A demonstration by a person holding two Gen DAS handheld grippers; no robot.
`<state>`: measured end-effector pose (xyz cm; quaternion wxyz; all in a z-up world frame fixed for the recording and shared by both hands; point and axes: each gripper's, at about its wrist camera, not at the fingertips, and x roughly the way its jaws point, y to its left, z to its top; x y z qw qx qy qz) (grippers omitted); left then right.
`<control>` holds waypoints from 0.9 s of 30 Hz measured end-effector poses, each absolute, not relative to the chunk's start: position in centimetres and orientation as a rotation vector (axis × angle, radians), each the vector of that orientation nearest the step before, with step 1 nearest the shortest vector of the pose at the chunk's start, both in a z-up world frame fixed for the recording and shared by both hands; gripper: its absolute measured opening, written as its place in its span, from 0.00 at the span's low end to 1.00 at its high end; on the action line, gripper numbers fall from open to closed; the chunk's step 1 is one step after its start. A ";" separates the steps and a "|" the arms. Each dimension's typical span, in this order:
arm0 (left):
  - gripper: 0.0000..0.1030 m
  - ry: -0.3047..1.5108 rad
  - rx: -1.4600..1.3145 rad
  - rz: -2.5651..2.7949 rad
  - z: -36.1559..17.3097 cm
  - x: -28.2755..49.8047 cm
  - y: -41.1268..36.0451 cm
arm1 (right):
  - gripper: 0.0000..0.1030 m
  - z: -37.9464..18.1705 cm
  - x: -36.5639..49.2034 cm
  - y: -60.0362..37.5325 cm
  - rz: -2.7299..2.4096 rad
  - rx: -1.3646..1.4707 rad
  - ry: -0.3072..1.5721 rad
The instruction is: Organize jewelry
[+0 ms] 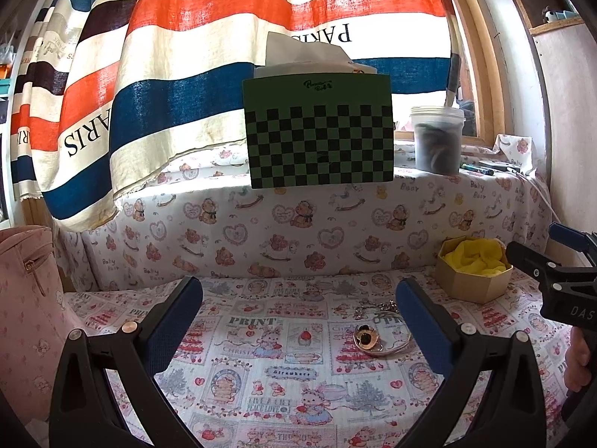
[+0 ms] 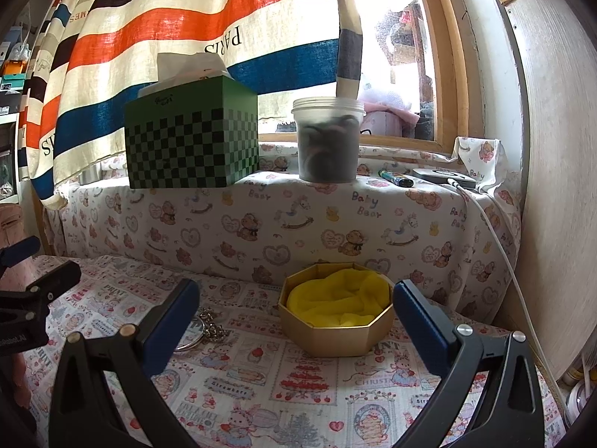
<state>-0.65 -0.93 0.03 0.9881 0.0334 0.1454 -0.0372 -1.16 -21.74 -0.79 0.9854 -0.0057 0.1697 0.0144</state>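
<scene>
Below, in the left wrist view, the left gripper [image 1: 298, 317] hovers over the patterned tabletop [image 1: 261, 373] with jaws spread wide and empty. A gold bangle with a ring [image 1: 377, 339] and a silver chain [image 1: 377, 305] lie between them, near the right finger. An octagonal gold box [image 1: 472, 274], lined with yellow cloth, sits toward the tabletop's far right corner.

Right wrist view: the right gripper [image 2: 296, 315], jaws wide and empty, frames the box; the chain touches its left finger's inner side.
</scene>
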 end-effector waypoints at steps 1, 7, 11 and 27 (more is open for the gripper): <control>1.00 0.296 0.069 -0.076 0.0 -0.6 -1.0 | 1.00 -0.8 -1.2 -21.7 0.029 -0.012 0.341; 1.00 0.334 0.052 -0.090 -0.2 0.2 -0.8 | 1.00 -0.7 -1.5 -21.3 0.078 -0.032 0.328; 1.00 0.311 0.001 -0.110 -0.1 0.1 -0.1 | 1.00 -0.7 -1.6 -21.1 0.064 -0.041 0.328; 1.00 0.308 0.029 -0.136 0.0 -0.4 -0.8 | 1.00 -0.7 -1.4 -22.1 -0.025 -0.003 0.333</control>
